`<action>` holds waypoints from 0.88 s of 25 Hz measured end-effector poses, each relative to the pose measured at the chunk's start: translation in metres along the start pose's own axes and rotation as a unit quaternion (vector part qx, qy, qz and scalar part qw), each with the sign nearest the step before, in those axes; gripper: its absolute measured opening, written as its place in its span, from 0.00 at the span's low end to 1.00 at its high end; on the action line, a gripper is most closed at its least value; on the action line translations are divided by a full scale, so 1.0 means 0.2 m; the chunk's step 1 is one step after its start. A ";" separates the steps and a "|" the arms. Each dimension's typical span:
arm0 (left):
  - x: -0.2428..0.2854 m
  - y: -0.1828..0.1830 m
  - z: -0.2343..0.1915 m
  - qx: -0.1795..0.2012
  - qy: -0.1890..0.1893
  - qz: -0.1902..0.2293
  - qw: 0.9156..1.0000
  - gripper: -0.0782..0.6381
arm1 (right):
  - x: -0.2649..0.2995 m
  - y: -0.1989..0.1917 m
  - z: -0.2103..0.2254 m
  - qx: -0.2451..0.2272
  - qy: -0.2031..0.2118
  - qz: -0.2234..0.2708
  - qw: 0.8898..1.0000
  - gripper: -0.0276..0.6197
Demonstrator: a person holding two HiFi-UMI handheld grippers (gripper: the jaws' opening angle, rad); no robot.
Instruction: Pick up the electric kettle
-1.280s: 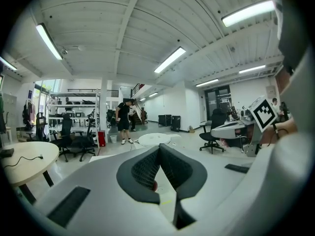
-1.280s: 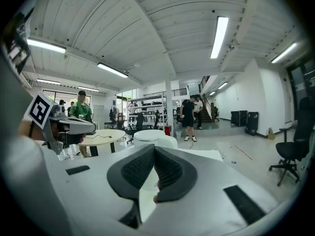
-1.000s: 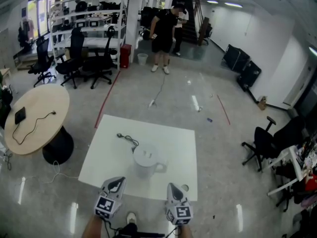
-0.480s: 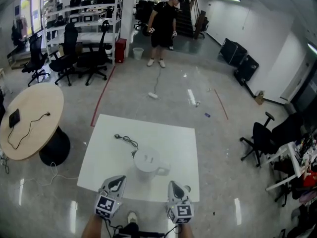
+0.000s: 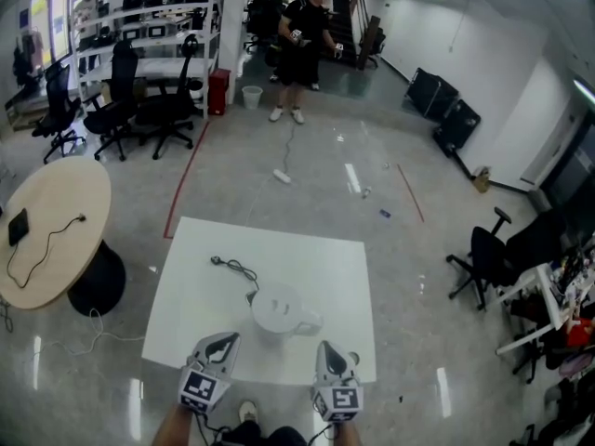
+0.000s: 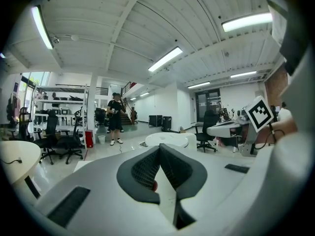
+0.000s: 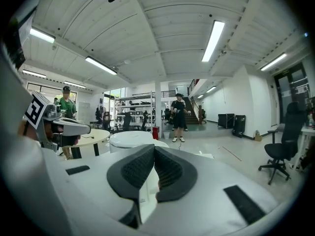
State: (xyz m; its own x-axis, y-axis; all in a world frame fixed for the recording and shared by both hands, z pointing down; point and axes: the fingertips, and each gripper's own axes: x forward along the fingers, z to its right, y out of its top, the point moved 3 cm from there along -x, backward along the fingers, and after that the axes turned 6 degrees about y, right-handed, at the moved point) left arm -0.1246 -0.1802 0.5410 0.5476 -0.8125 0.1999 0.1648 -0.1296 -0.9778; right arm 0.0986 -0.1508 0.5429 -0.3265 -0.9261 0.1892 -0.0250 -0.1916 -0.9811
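Kettle (image 5: pixel 279 309) upright on table (image 5: pixel 195 286), toward the near edge, lid on, contents hidden. Handle to the right, cord (image 5: pixel 237 269) trailing far-left. Left gripper (image 5: pixel 220 342) and right gripper (image 5: pixel 325 349) over the near edge, close to the kettle but apart from it. Both with jaws pressed together, gripping nothing.

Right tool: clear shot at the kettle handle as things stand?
Probably yes. The handle sticks out on the right tool's side, with only bare table between them, and the cord lies beyond the kettle. Its jaws are shut, so they must open first.
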 end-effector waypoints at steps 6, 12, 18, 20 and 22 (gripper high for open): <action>0.07 -0.06 -0.04 -0.009 0.000 -0.003 1.000 0.12 | 0.05 -0.03 0.01 -0.011 -0.006 -0.006 1.000 0.05; 0.13 -0.14 -0.03 -0.002 -0.003 -0.018 1.000 0.12 | 0.08 -0.08 0.02 -0.021 -0.007 -0.010 1.000 0.05; 0.15 -0.21 -0.03 0.005 0.004 -0.028 1.000 0.12 | 0.09 -0.15 0.03 -0.032 -0.009 -0.021 0.999 0.07; 0.16 -0.22 -0.04 0.002 0.007 -0.029 1.000 0.12 | 0.09 -0.18 0.05 -0.031 -0.011 -0.019 0.999 0.07; 0.17 -0.24 -0.04 0.004 0.011 -0.029 1.000 0.12 | 0.10 -0.21 0.06 -0.030 -0.013 -0.022 0.999 0.07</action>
State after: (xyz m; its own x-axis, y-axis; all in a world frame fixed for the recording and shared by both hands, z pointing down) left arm -0.1209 -0.2060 0.5939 0.5189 -0.8161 0.2545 0.2020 -0.1722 -0.9641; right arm 0.1049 -0.1659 0.5874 -0.2995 -0.9252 0.2332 -0.0958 -0.2141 -0.9721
